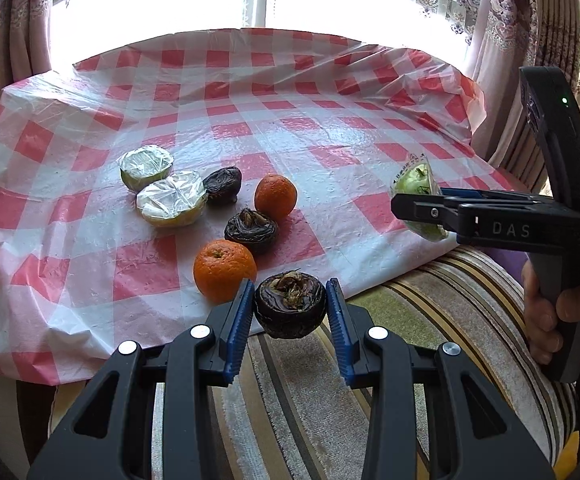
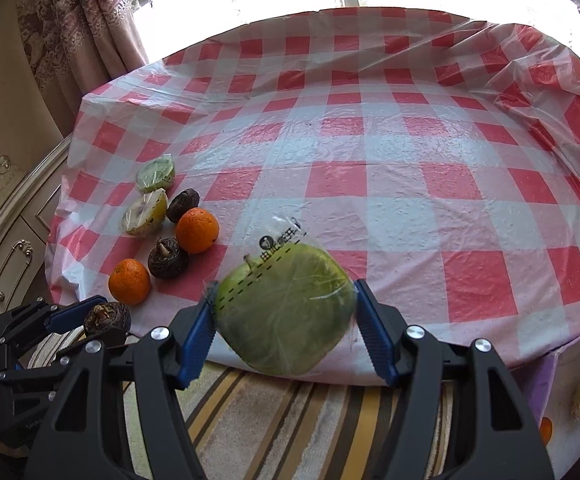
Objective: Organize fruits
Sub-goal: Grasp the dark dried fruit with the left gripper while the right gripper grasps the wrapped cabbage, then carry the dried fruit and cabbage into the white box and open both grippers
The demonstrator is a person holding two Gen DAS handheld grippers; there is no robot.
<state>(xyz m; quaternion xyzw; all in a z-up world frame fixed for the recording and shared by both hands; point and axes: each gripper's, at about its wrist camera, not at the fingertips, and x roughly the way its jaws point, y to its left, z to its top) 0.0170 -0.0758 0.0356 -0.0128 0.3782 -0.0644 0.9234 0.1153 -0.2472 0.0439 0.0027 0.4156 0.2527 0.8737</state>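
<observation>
My left gripper [image 1: 290, 312] is shut on a dark brown round fruit [image 1: 290, 306], held above the table's near edge; it also shows in the right wrist view [image 2: 105, 320]. My right gripper [image 2: 285, 320] is shut on a green apple in a plastic bag [image 2: 285, 312], held over the near edge; it also shows in the left wrist view [image 1: 420, 200]. On the checked cloth lie two oranges [image 1: 223, 270] [image 1: 275, 196], two more dark fruits [image 1: 251, 230] [image 1: 222, 184] and two wrapped halved fruits [image 1: 171, 200] [image 1: 145, 166].
The table [image 1: 330, 120] has a red-and-white checked plastic cloth, crumpled at the far right [image 2: 530, 80]. A striped cushion [image 1: 310, 392] lies below the near edge. Curtains and a bright window stand behind. A cabinet [image 2: 5, 240] stands at the left.
</observation>
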